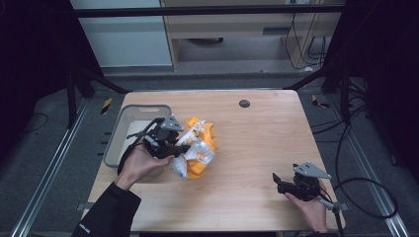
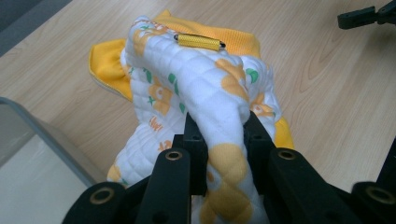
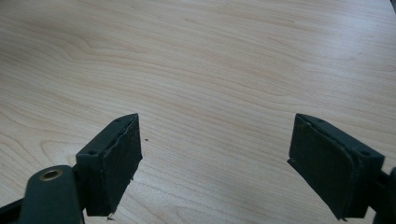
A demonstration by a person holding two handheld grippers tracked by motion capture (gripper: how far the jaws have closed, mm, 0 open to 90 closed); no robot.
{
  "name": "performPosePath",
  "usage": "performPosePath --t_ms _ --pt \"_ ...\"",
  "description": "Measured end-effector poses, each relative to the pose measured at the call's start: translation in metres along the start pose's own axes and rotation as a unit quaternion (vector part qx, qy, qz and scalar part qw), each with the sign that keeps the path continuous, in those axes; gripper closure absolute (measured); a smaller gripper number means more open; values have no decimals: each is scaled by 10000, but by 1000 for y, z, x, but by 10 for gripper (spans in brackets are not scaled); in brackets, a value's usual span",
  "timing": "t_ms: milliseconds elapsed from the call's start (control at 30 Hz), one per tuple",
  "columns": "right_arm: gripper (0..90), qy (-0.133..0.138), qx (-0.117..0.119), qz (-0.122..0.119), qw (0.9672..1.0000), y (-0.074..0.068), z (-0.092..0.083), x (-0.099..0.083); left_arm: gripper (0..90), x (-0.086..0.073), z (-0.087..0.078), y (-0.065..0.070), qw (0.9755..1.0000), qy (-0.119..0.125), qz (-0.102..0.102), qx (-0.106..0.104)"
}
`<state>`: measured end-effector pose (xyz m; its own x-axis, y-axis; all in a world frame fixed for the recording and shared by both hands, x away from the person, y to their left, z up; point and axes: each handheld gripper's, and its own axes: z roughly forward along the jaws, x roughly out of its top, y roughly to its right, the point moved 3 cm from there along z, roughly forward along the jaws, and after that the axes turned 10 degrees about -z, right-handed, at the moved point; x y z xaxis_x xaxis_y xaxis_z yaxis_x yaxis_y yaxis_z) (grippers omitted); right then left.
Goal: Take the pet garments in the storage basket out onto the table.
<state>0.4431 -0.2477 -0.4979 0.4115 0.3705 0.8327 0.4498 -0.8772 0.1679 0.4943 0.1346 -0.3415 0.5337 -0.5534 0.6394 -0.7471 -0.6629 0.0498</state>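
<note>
Left gripper (image 2: 217, 123) clamped on a fold of the quilted white-and-orange cloth (image 2: 201, 88), bunched on the table (image 1: 257, 143) just beside the grey bin (image 1: 114, 133). Right gripper (image 3: 215, 158) held wide apart over bare wood, nothing between, well apart from the cloth.

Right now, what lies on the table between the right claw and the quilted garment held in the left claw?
Nothing: in the high view, bare wood tabletop separates the open right claw from the yellow-and-white quilted garment, which the left claw pinches.
</note>
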Motion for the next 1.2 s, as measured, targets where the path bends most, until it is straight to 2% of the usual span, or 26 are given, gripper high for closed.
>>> performPosePath --t_ms 800,1200 --pt "168 -29 -72 35 10000 3 0 -1 760 -9 48 24 9989 -280 194 -337" --pt "167 -28 -85 35 10000 4 0 -2 760 -13 64 32 9981 -352 227 -441"
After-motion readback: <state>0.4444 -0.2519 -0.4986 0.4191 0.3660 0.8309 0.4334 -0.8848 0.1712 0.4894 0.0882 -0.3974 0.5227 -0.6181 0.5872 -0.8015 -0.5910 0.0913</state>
